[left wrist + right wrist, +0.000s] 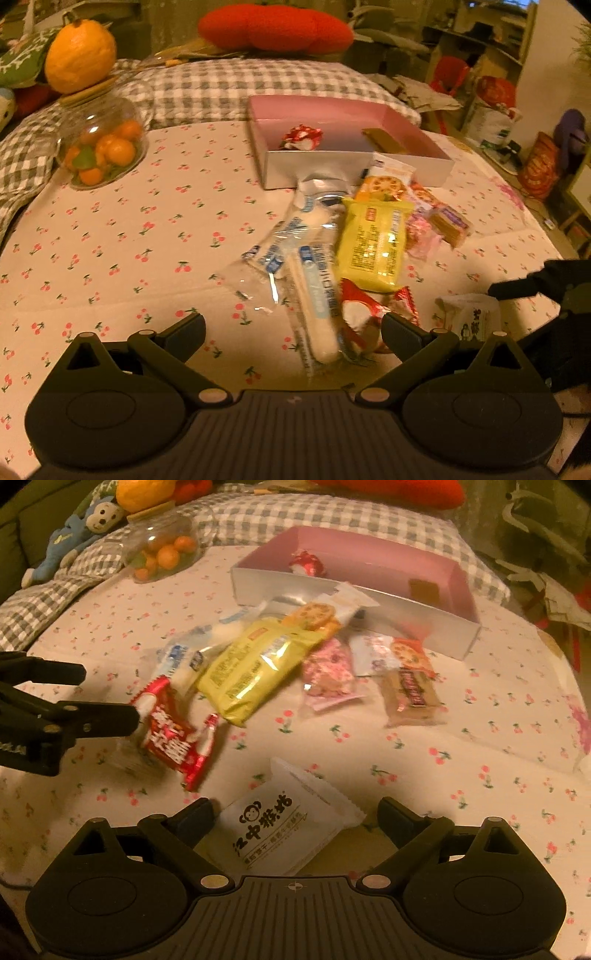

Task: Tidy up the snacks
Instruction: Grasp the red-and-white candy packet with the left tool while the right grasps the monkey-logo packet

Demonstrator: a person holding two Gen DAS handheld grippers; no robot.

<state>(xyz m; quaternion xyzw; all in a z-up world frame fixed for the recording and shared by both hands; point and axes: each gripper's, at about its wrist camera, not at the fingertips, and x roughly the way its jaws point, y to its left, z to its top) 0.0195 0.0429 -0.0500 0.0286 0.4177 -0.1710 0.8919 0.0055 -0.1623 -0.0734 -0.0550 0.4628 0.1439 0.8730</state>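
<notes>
Right hand-held gripper (pixel 293 818) wide, straddling white packet (pixel 284 834); left hand-held gripper (pixel 293 330) wide. Close squarely mid-packet, gently; then box (pixel 332 598).

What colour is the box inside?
Pink inside the box, with silvery-white outer walls; right wrist view shows it best.

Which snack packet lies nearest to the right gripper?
The white packet with black characters, lying apart from the pile, directly between the open right gripper fingers.

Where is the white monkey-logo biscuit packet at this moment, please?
In the right wrist view the white biscuit packet lies on the cherry-print cloth between the right gripper's open jaws, right of the red packet.
</notes>
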